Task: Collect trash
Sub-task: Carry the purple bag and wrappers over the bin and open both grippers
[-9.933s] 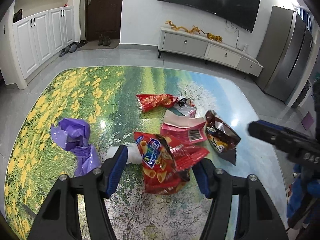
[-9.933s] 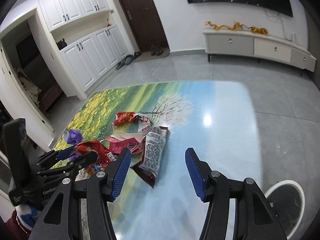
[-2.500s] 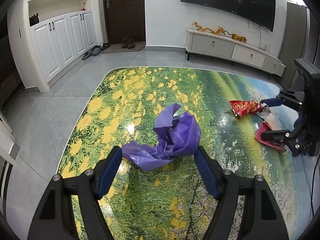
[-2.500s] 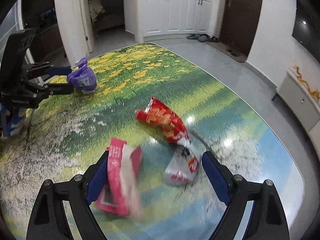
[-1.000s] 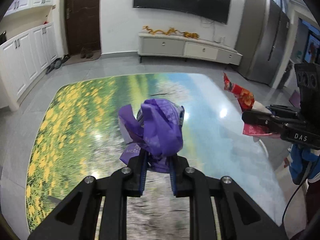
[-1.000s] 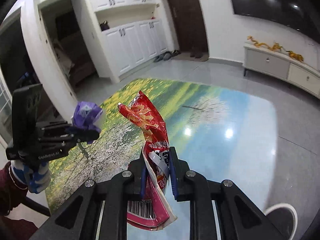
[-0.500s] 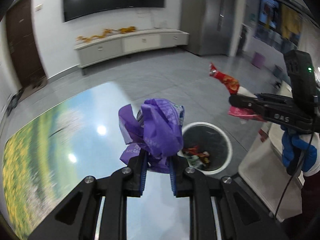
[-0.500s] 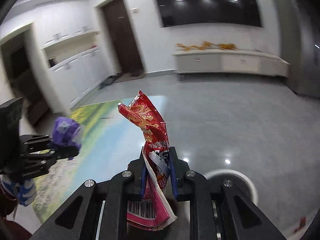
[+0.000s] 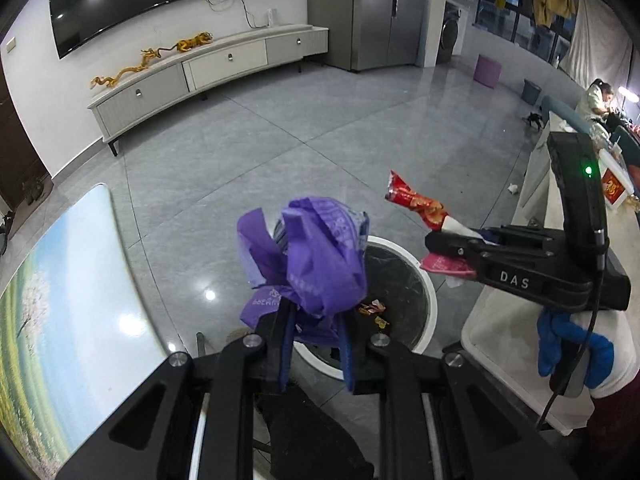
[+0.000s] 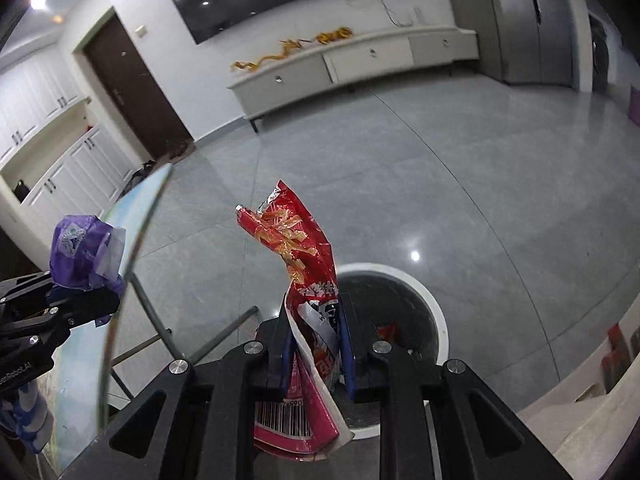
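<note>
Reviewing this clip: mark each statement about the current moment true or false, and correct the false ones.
1. The left gripper grips a purple plastic bag. True.
2. The right gripper is empty. False: it is shut on red snack wrappers.
3. The round white trash bin on the floor already holds some wrappers. True.
4. The purple bag lies on the table. False: it is held up by the bin.

Left gripper (image 9: 314, 322): pitched downward, jaws clamped on a crumpled purple bag (image 9: 316, 264), which stands up between the blue pads. Right gripper (image 10: 314, 330): likewise pitched downward, jaws clamped on red snack wrappers (image 10: 298, 264), which stick out above and below the pads. A blue-gloved hand (image 9: 572, 346) grips the right gripper's handle from beneath.
</note>
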A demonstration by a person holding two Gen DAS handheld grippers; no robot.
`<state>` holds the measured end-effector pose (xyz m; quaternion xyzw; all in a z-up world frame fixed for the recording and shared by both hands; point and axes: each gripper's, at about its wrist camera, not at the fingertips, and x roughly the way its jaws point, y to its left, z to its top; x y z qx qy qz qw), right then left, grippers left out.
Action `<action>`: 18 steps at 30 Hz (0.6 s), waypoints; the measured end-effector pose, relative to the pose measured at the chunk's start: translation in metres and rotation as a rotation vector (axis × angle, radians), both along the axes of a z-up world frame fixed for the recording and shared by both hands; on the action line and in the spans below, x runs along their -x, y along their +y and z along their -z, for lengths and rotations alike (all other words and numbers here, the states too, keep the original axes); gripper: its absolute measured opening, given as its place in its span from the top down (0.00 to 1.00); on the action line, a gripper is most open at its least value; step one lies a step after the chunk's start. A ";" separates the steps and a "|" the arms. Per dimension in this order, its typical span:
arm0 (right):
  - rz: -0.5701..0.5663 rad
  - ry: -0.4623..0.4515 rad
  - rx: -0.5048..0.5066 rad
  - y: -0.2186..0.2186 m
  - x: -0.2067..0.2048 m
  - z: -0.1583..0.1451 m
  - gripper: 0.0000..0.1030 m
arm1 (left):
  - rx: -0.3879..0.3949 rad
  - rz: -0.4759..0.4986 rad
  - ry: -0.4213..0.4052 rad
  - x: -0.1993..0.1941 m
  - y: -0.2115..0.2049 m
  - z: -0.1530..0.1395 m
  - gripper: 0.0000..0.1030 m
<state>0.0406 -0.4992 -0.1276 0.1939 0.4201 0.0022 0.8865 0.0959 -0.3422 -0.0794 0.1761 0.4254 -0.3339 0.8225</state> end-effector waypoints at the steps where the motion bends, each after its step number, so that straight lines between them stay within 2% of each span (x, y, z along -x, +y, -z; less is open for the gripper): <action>1: 0.003 0.008 -0.006 -0.003 -0.002 0.004 0.82 | -0.006 0.001 0.004 -0.002 -0.005 0.004 0.82; 10: 0.012 0.097 -0.050 -0.011 -0.008 0.047 0.82 | -0.053 0.008 0.021 -0.012 -0.037 0.033 0.82; 18: 0.029 0.165 -0.068 -0.011 -0.020 0.074 0.80 | -0.069 0.015 0.038 -0.022 -0.052 0.045 0.81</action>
